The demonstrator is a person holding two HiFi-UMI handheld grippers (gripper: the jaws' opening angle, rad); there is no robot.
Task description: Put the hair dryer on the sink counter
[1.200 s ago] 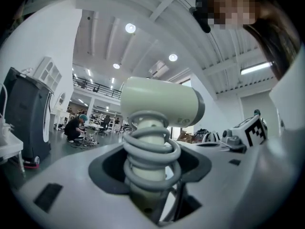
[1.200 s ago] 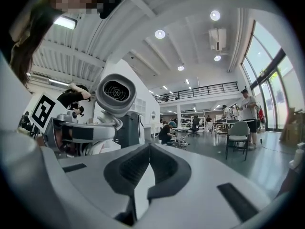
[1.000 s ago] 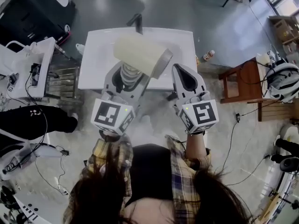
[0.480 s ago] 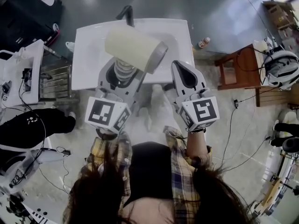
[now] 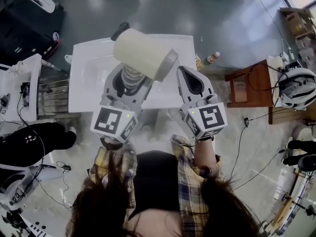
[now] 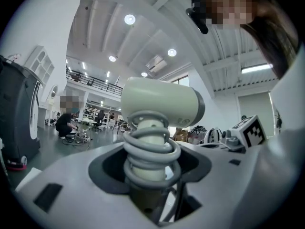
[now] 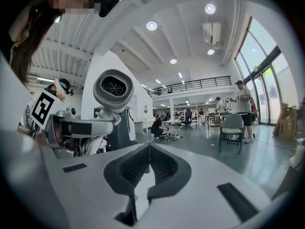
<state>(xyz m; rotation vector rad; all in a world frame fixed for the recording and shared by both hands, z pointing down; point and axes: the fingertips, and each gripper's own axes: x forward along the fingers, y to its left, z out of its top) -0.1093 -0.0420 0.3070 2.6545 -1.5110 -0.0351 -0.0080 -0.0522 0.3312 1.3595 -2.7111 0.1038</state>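
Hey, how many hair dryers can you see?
1. The hair dryer is clamped by its cord-wrapped handle in the left gripper, over the sink counter. None else shows.

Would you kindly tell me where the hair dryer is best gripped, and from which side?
On the hair dryer, probably the handle, from its free end, as the left gripper holds it: slim, with the cord coiled round it, it fits between the fingers, while the barrel looks too wide.

I read the hair dryer (image 5: 140,53) as smooth matt cream plastic, its coiled cord (image 6: 150,149) rubbery grey; the left gripper (image 5: 129,79) shell is matt grey plastic; the sink counter (image 5: 185,46) at twelve o'clock gleams glossy white; the stool (image 5: 254,80) at three o'clock looks like brown wood.
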